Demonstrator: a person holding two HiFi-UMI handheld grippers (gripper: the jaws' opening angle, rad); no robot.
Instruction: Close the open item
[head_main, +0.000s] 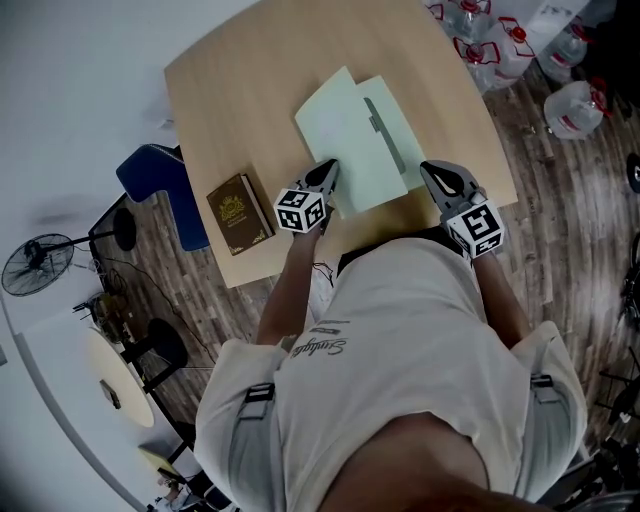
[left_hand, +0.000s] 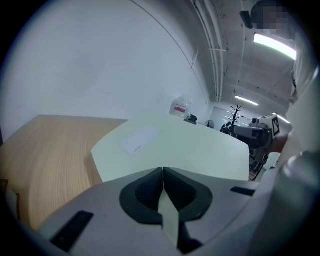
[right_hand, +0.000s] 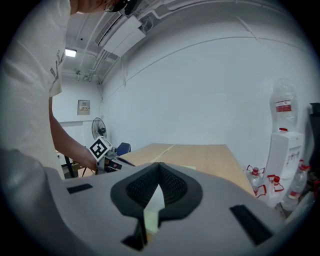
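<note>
A pale green folder (head_main: 352, 140) lies open near the table's front edge. Its left cover (left_hand: 175, 147) is lifted off the wood and tilts over the inner page. My left gripper (head_main: 328, 176) is shut on that cover's near edge, and a strip of it shows between the closed jaws (left_hand: 163, 176). At the folder's right front corner my right gripper (head_main: 433, 176) is also shut, with a pale green sheet pinched in it (right_hand: 158, 171). The folder's black clip bar (head_main: 375, 122) shows beside the raised cover.
A brown book (head_main: 240, 212) lies on the wooden table (head_main: 240, 90) left of the folder. A blue chair (head_main: 160, 180) stands at the table's left side. Water bottles (head_main: 500, 40) crowd the floor at the far right. A fan (head_main: 35, 265) stands on the left.
</note>
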